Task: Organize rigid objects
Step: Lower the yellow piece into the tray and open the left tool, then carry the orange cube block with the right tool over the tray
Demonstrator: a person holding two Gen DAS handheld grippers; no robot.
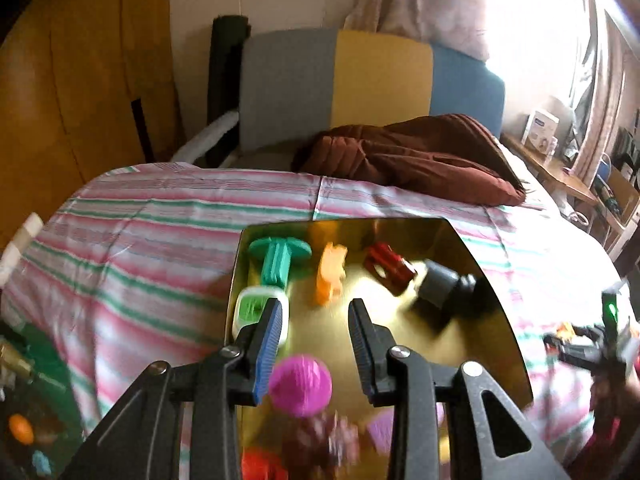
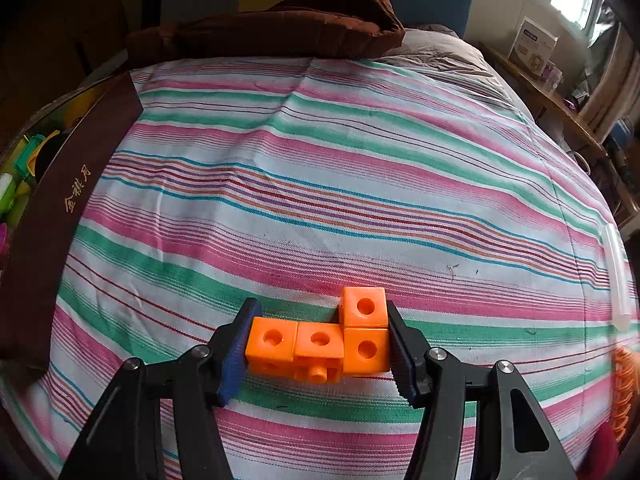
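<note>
The right tool (image 2: 318,344) clamps the orange cube block (image 2: 320,340) between its fingers, one cube jutting toward 1 o'clock.

The left tool (image 1: 314,340) hung with its jaws spread wide and nothing between them, while the right tool (image 2: 318,344) was clamped, its two pads (image 2: 236,350) pressing inward on a load.

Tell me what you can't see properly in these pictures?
- Brown lumpy toy, left wrist view: motion blur hides its shape.
- Red thing, left wrist view: cut off by the bottom edge.
- Toys in the box, right wrist view: its dark wall hides most.
- Orange coil, right wrist view: cut off by the frame's edge.
</note>
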